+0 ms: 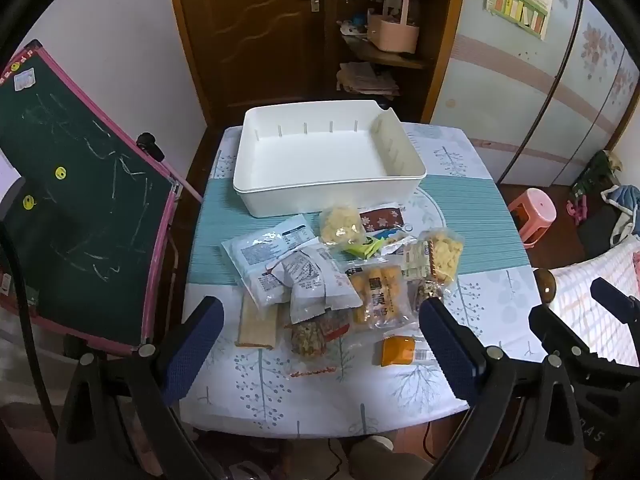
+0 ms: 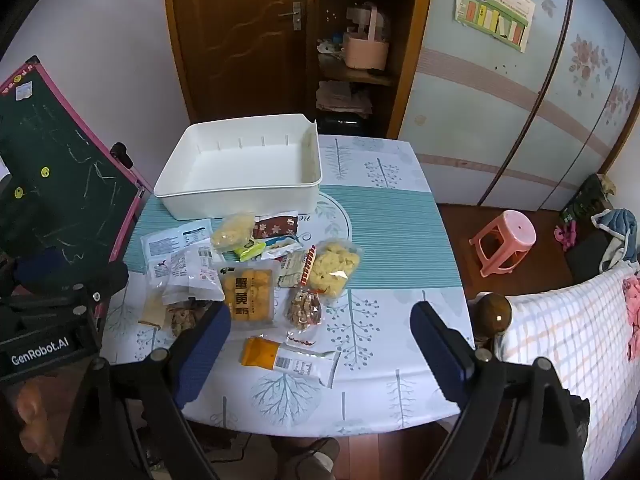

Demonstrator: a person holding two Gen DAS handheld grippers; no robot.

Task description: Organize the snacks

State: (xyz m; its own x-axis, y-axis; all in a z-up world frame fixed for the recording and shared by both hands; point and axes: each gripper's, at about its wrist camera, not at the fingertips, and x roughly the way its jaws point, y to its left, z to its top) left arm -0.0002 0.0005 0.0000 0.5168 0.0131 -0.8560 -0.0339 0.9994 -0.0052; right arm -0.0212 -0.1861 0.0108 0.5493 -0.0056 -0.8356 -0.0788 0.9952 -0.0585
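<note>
Two handheld tools hover above a small surface (image 2: 400, 240) covered with a tree-patterned cloth crossed by a teal striped band. The left tool (image 1: 320, 336) has its blue-padded fingers spread wide apart, with nothing between them. The right tool (image 2: 320, 344) is likewise spread wide and holds nothing. Both point steeply down at the surface.

A white plastic bin (image 1: 332, 196) sits at the far edge of the surface, toward the far left corner, and its inside is bare. A loose pile of snack packets (image 1: 332, 268) lies on the surface just in front of the bin, around the middle and reaching toward the near left. In the pile are white printed pouches (image 1: 264, 256), a clear pack of orange-yellow pieces (image 2: 248, 296), two clear bags of pale yellow chips (image 2: 332, 268), a small bag of what may be mixed nuts (image 2: 304, 308), though the view is too soft to be sure, and a tan wafer bar (image 1: 258, 322) at the left side. An orange and white packet (image 2: 288, 360) lies apart, nearest the near edge.

A green chalkboard (image 1: 80, 208) with a pink frame leans beside the left edge. A pink stool (image 2: 506, 240) stands on the floor to the right.
</note>
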